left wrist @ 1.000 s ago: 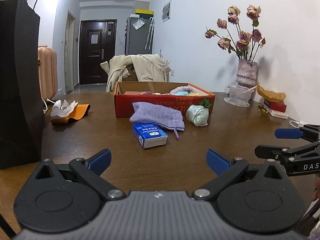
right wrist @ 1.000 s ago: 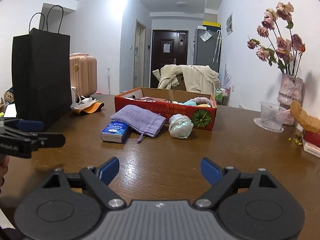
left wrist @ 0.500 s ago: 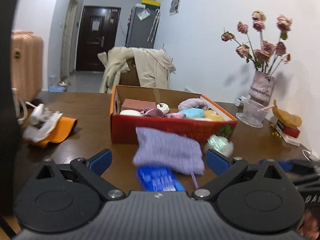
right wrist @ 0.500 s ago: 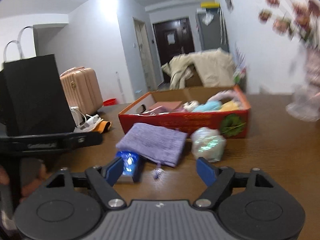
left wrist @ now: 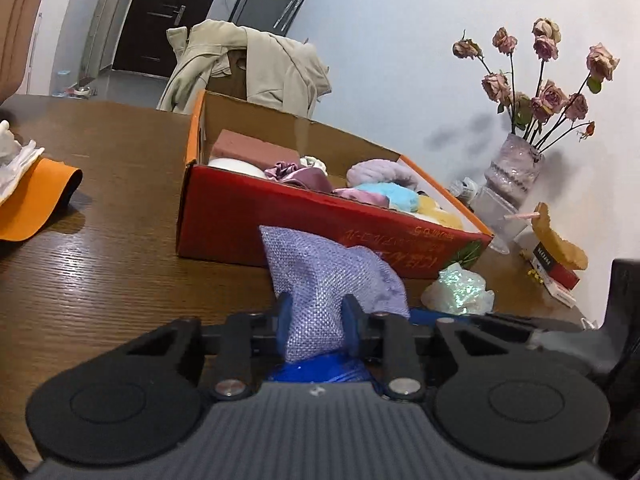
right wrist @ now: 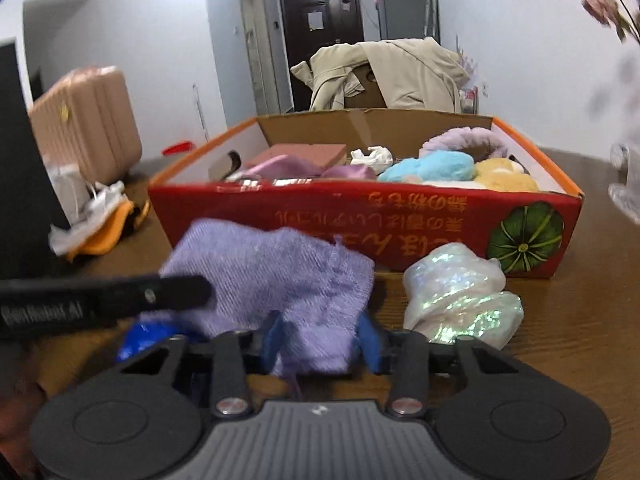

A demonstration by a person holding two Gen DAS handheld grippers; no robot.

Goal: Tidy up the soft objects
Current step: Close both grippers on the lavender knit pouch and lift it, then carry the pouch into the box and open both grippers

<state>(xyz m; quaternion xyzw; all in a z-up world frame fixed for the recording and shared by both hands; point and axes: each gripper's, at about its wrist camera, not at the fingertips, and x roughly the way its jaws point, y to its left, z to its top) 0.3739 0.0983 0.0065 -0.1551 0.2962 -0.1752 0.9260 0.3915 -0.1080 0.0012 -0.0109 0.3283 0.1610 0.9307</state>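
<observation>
A purple knitted pouch (left wrist: 320,280) lies on the wooden table in front of a red cardboard box (left wrist: 240,208) holding several soft items. My left gripper (left wrist: 318,326) is shut on the pouch's near end. In the right wrist view my right gripper (right wrist: 320,340) is shut on the other near corner of the same pouch (right wrist: 272,276). A blue tissue pack (left wrist: 320,368) lies under the pouch, mostly hidden. An iridescent white bundle (right wrist: 460,296) sits to the right of the pouch, against the box (right wrist: 360,216).
A vase of dried roses (left wrist: 516,168) and a clear glass (left wrist: 492,208) stand at the right. A red box with a yellow comb (left wrist: 560,248) lies beyond. An orange cloth with white gloves (left wrist: 28,196) lies left. A black bag (right wrist: 20,168) stands far left.
Both grippers moved forward to the purple pouch and closed on it; a second ago both were open and well back from it.
</observation>
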